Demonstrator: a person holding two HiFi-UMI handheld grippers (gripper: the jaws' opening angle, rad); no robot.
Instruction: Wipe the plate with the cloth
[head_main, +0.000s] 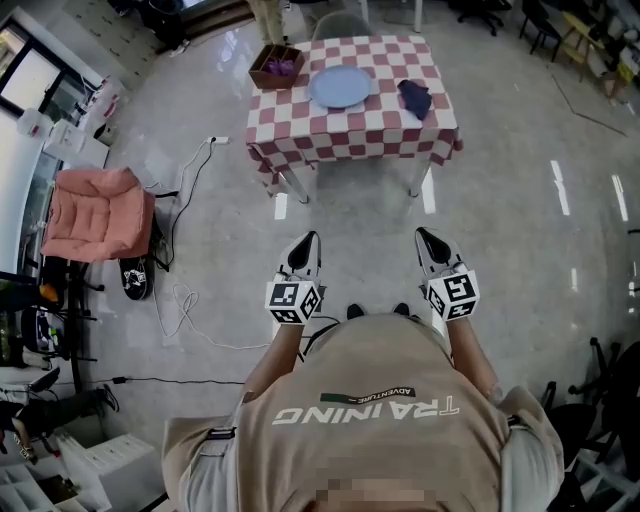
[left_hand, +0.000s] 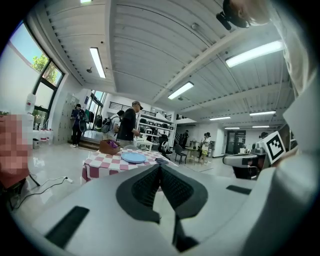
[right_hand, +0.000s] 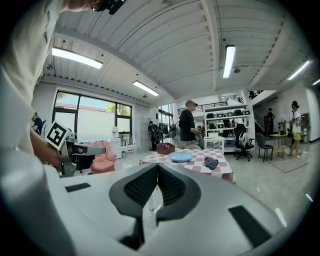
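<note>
Left gripper view: left tool (left_hand: 160, 166) pinched closed, empty; right tool (right_hand: 156, 166) likewise.

"TRAINING" across shirt (head_main: 372, 440), smaller "ADVENTURE" above it

The checkered table (head_main: 352, 128) bears a blue plate (head_main: 340, 86) between a brown box (head_main: 276, 65) and a dark cloth (head_main: 415, 97).

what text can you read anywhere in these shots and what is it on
"TRAINING": big white letters on the person's beige shirt, upside down in the head view.
"ADVENTURE": small dark label beside those letters; any further print on it is too small to read.
Marker cubes: black-and-white code squares only, no words.
Nothing else is legible.
</note>
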